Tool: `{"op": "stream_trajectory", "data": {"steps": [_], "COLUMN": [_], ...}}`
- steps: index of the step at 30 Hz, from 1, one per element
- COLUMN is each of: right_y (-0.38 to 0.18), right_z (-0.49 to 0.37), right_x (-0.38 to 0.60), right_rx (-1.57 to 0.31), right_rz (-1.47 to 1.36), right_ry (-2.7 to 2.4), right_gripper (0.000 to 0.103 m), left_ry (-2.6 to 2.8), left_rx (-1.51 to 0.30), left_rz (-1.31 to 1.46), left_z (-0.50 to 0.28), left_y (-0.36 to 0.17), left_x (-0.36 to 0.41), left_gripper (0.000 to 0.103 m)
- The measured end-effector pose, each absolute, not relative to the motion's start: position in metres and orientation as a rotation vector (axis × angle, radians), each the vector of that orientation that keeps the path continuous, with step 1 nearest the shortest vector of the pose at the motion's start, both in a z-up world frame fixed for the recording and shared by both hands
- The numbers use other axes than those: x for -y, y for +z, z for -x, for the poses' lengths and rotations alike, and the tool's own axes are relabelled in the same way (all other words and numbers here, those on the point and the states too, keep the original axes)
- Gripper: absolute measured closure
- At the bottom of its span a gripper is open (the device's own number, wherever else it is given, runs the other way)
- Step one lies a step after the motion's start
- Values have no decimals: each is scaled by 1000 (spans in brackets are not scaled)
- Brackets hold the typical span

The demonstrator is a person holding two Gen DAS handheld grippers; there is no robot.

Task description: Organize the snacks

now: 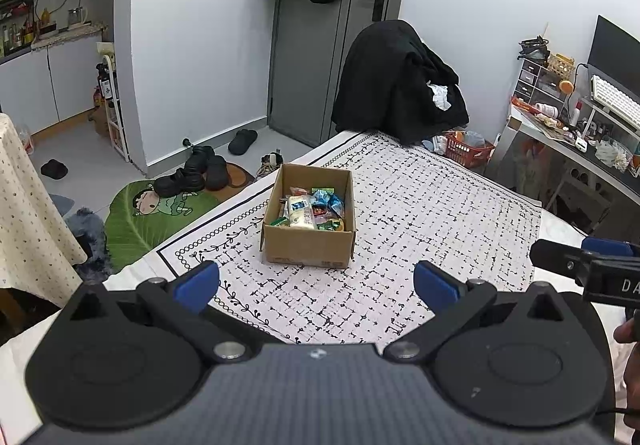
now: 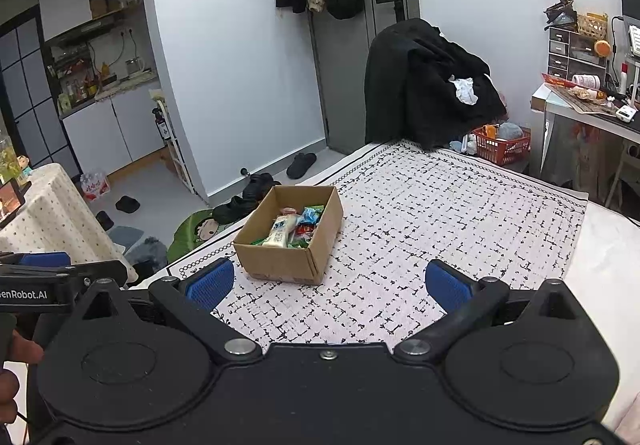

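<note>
Black tongs — blue pads, silver screws.

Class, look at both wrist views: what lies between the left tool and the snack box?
Only bare patterned cloth. No item lies between the open left tool and the box; the left wrist view shows it best.

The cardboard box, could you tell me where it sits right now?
The box sits on the patterned cloth, left of centre in both views, near its shoe-side edge.
</note>
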State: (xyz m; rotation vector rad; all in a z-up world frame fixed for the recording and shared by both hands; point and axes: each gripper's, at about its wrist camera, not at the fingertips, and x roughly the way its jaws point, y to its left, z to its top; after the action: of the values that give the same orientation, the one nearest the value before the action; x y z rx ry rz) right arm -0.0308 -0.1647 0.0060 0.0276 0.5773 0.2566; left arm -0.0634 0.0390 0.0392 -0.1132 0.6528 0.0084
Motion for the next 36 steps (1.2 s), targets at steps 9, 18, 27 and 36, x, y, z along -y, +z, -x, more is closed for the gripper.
{"op": "stream_trajectory", "data": {"steps": [9, 18, 27, 36], "right_y": [5, 5, 4, -2], "right_z": [30, 31, 30, 26], "right_x": [164, 165, 162, 158], "right_rx": [-579, -580, -588, -603], "right_rz": [-21, -20, -12, -11], "right_ry": [257, 257, 263, 268], "right_gripper": [0, 0, 0, 0], "left_ry": [10, 14, 13, 31], "left_rx": [-653, -659, -659, -647], "left_rz": [118, 121, 118, 122], "left_z": [65, 64, 65, 65], "left_y": [43, 42, 41, 40], "left_x": [-40, -40, -40, -41], "left_gripper": [0, 0, 0, 0]}}
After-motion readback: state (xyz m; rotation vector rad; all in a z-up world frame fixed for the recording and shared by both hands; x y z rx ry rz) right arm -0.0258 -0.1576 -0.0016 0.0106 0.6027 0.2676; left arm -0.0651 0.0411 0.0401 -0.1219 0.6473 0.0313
